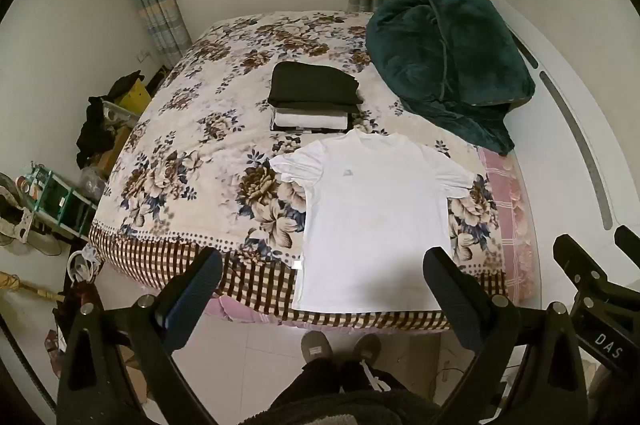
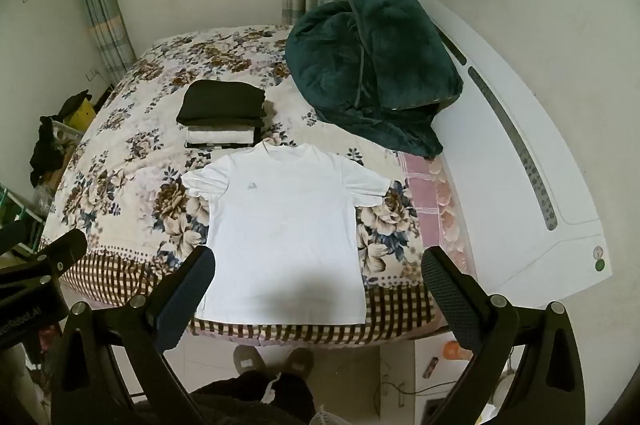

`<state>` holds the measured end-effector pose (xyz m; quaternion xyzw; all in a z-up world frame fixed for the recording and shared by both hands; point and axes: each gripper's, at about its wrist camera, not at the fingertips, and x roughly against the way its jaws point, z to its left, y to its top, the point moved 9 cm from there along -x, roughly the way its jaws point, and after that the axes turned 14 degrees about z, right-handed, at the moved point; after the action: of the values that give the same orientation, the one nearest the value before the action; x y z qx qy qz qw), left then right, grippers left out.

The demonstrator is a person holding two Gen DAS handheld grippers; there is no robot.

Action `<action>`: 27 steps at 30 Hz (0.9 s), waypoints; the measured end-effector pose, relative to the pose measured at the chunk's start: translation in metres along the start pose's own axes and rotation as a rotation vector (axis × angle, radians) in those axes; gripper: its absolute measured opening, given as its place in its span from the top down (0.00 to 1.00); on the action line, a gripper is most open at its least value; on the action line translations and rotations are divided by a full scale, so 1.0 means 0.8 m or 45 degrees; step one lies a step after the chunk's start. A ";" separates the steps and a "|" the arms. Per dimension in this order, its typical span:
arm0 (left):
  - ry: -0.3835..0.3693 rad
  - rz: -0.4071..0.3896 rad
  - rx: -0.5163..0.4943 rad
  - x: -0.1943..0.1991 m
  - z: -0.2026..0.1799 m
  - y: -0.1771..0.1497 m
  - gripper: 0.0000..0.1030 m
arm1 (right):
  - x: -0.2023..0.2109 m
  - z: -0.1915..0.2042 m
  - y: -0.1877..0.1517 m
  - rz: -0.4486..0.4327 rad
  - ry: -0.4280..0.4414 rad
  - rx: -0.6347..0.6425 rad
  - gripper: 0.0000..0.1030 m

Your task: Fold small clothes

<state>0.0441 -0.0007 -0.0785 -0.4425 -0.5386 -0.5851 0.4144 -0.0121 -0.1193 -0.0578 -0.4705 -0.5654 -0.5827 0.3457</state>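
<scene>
White cotton lies spread flat near the foot of the bed (image 1: 192, 145): a short-sleeved T-shirt (image 1: 372, 221), front up, collar away from the person, hem at the mattress edge. Going left to right from the left hand-held gripper (image 1: 322, 267), a cluttered rack (image 1: 60, 197) and dark garments stand on the floor well off beyond its left finger. Ahead of that finger the floral bedspread is bare. The T-shirt sits between and beyond the two fingers, nearer the right one, whose tip overlaps the hem corner in the picture (whether it touches the cloth I cannot tell). Farther ahead, just past the collar, rests a stack of folded clothes (image 1: 314, 97), black pieces on top of white ones. To the right and beyond that lies a heaped dark green blanket (image 1: 448, 57). This hand-held gripper is released, jaws spread wide, nothing in them.

The right hand-held gripper (image 2: 318, 265) is likewise released and empty, hanging above the shirt's lower half. The hem spans most of the gap between its fingers, and the white headboard (image 2: 520, 185) runs off past its right finger. Below both, the person's slippered feet (image 1: 340, 349) stand on the tiled floor.
</scene>
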 end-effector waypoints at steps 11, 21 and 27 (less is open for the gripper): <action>0.002 -0.008 0.000 0.001 0.001 0.000 0.01 | 0.004 0.000 0.001 -0.011 0.000 -0.002 0.00; 0.004 -0.018 0.001 0.007 0.006 0.003 0.01 | 0.006 -0.001 0.002 -0.016 0.000 -0.004 0.00; 0.005 -0.018 -0.003 0.008 0.012 0.011 0.01 | 0.010 0.003 0.005 -0.021 0.001 -0.004 0.00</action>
<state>0.0513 0.0080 -0.0700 -0.4381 -0.5404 -0.5894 0.4107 -0.0107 -0.1165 -0.0488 -0.4663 -0.5682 -0.5864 0.3404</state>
